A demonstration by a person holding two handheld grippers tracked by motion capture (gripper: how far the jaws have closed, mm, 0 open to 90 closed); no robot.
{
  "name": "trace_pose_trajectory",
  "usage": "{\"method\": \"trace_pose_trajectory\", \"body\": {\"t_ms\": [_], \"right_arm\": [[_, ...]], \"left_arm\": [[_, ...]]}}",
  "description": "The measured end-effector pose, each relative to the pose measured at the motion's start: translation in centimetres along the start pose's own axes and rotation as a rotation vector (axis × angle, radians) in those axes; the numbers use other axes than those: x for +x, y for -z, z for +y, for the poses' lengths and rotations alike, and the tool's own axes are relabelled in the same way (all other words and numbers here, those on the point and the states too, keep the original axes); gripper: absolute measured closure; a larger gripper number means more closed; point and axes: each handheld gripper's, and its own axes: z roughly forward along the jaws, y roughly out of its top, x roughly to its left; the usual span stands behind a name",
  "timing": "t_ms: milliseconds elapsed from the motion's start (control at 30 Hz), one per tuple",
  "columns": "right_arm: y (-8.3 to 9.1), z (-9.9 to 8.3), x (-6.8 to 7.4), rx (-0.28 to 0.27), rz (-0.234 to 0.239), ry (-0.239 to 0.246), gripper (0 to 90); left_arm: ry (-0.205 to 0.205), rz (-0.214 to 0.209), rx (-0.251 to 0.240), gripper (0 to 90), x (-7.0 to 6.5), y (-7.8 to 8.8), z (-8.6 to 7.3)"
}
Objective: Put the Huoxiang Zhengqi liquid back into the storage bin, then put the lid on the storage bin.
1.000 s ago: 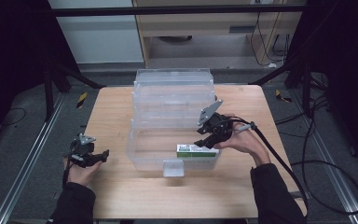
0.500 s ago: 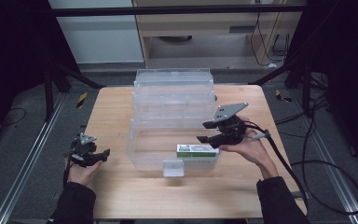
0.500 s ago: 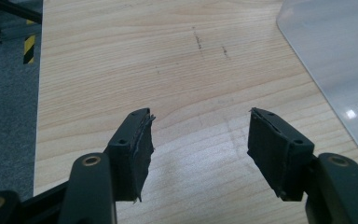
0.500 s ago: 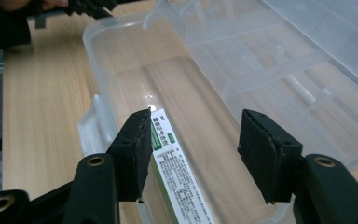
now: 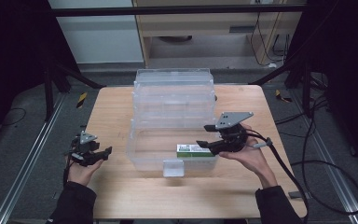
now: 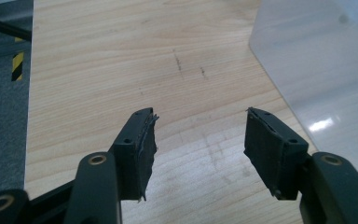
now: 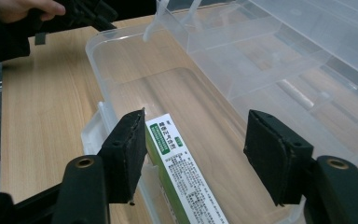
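A clear plastic storage box (image 5: 137, 144) stands open in the middle of the table, its lid (image 5: 173, 93) leaning back. A green and white carton (image 5: 191, 150) lies flat inside it near the right front corner, also seen as the carton (image 7: 182, 172). My right gripper (image 5: 204, 135) hovers open just above the box's right end, its jaws wide apart over the carton and holding nothing (image 7: 193, 156). My left gripper (image 5: 103, 153) rests open near the table's left edge, jaws empty above bare wood (image 6: 200, 149), with the box wall (image 6: 326, 79) to its right.
The wooden table (image 5: 112, 107) sits on a dark floor with metal rails at both sides. A white latch tab (image 5: 173, 168) sticks out from the box's front. A black cable (image 5: 289, 172) trails from the right gripper off the table's right edge.
My right gripper has drawn back to the right and risen slightly from the carton, which stays in the box. The left gripper has barely moved.
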Motion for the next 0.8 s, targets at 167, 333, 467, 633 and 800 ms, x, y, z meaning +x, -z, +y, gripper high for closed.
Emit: {"method": "trace_pose_trajectory", "body": {"t_ms": [167, 333, 467, 633, 800], "right_arm": [[-0.8, 0.1, 0.2, 0.024, 0.018, 0.016, 40.9], [-1.6, 0.5, 0.4, 0.064, 0.048, 0.048, 45.9], [-2.4, 0.7, 0.6, 0.119, 0.086, 0.068, 46.7], [-3.3, 0.7, 0.8, 0.185, 0.113, 0.101, 46.7], [-3.8, 0.5, 0.8, 0.234, 0.128, 0.115, 47.8]], "left_arm": [[-0.015, -0.01, -0.01, 43.3, -0.3, 0.2, 0.3], [-0.012, -0.01, -0.012, 43.2, -0.2, 0.3, 0.3], [-0.013, -0.008, -0.014, 43.0, -0.2, 0.4, 0.4], [-0.017, -0.006, -0.015, 42.6, -0.3, 0.5, 0.4], [-0.017, -0.008, -0.016, 42.5, -0.2, 0.5, 0.4]]}}
